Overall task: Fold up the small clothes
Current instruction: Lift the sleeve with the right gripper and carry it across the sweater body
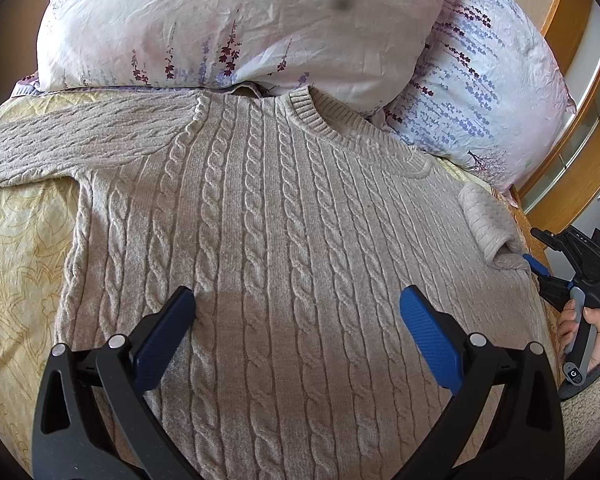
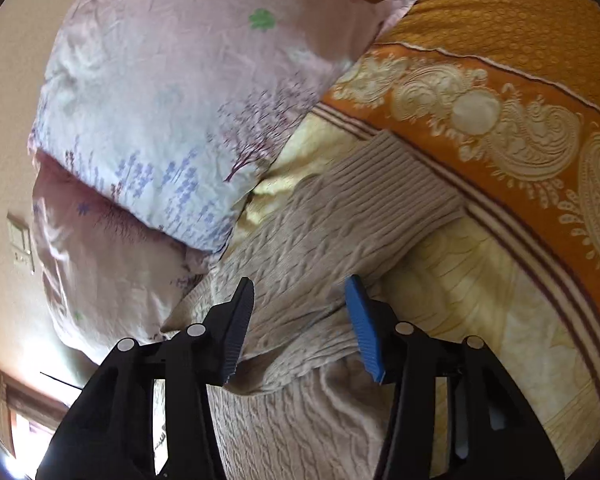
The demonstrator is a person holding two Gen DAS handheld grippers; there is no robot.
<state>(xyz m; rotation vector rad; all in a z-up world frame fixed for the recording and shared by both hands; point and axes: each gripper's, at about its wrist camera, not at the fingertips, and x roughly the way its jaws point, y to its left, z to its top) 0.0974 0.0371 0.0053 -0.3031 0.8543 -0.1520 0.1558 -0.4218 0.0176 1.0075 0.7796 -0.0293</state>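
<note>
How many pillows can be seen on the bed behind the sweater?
2. One pale floral pillow lies on top, above the sweater's collar. The second, with lavender print, lies partly under it, to the right in the left wrist view. More may be hidden.

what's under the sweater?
The sweater lies flat on a yellow patterned bedspread, visible around its edges. Its collar tucks under the pillow. Anything beneath the body is covered.

The left gripper (image 1: pixel 296 304) points downward, its blue-padded fingers (image 1: pixel 428 336) spread wide with nothing clamped; the right gripper (image 2: pixel 300 320), held in a hand (image 1: pixel 580 332) at the right edge, has its fingers (image 2: pixel 364 328) parted.
</note>
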